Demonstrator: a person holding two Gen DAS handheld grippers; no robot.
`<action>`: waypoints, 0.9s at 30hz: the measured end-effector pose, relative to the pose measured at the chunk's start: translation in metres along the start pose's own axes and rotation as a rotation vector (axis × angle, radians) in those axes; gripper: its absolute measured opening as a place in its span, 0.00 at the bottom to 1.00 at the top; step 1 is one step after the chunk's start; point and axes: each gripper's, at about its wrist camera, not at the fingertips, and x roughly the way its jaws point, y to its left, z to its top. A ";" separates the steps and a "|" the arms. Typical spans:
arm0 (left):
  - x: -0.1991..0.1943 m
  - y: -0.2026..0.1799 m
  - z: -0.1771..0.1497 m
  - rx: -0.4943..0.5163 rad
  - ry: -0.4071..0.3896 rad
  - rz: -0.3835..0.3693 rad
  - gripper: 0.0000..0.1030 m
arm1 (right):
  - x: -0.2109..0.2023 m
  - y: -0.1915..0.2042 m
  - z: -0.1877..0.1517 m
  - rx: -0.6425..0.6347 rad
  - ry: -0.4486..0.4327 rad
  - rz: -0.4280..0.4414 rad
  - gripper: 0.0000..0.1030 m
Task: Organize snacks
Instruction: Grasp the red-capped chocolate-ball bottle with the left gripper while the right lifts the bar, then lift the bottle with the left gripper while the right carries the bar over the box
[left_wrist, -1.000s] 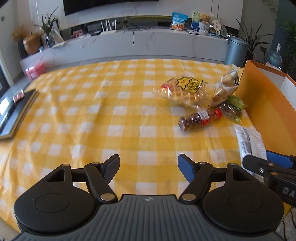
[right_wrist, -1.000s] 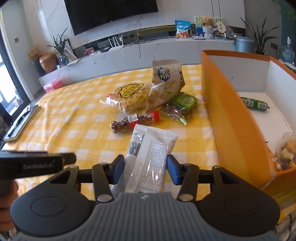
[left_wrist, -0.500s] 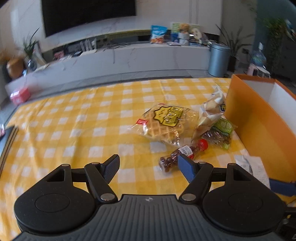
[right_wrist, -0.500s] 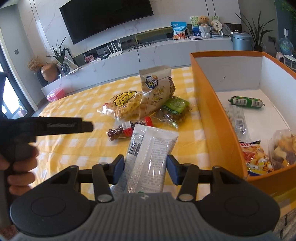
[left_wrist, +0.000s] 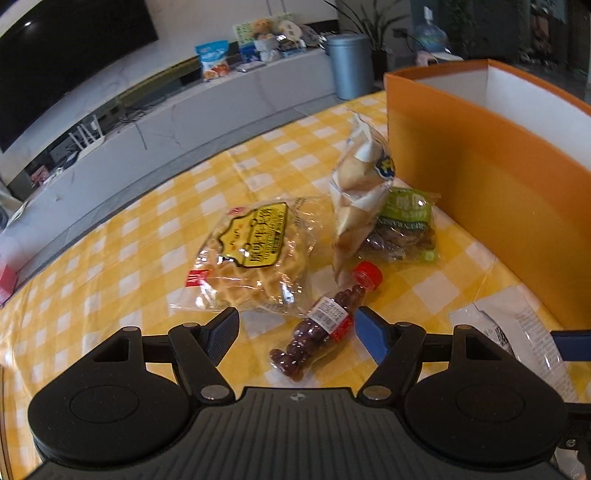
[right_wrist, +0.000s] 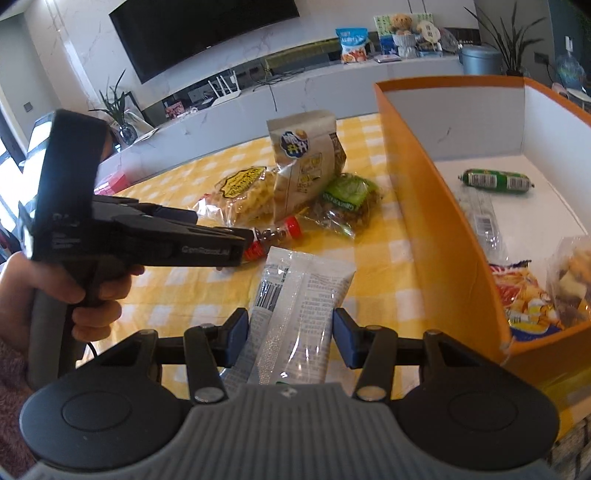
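My left gripper (left_wrist: 297, 332) is open, and a small red-capped bottle (left_wrist: 325, 321) of dark round sweets lies on the yellow checked cloth between its fingers, untouched. Just beyond it lie a waffle bag (left_wrist: 251, 254), a tall beige bag (left_wrist: 354, 195) and a green raisin pack (left_wrist: 406, 221). My right gripper (right_wrist: 291, 332) is shut on a white packet (right_wrist: 299, 295), low over the cloth beside the orange box (right_wrist: 436, 206). In the right wrist view a hand (right_wrist: 74, 295) holds the left gripper (right_wrist: 240, 243) with its tip at the bottle (right_wrist: 277, 236).
Inside the orange box lie a green sausage (right_wrist: 495, 181), a clear packet (right_wrist: 484, 221) and colourful snack bags (right_wrist: 524, 295). Behind the table stand a long white console (left_wrist: 221, 110) and a grey bin (left_wrist: 351, 66).
The left gripper has swung right and forward, rolling as it went, so the bottle now lies between its open fingers. The right gripper has kept its hold on the white packet and barely moved.
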 end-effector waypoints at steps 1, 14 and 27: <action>0.003 -0.002 0.000 0.004 0.017 -0.018 0.82 | 0.000 0.000 0.000 0.001 -0.003 0.001 0.48; 0.007 -0.011 -0.011 -0.027 0.048 -0.004 0.41 | 0.004 0.000 -0.001 0.000 0.007 -0.008 0.48; -0.028 -0.004 -0.031 -0.140 0.043 -0.056 0.35 | 0.000 0.002 0.000 -0.020 -0.011 -0.010 0.48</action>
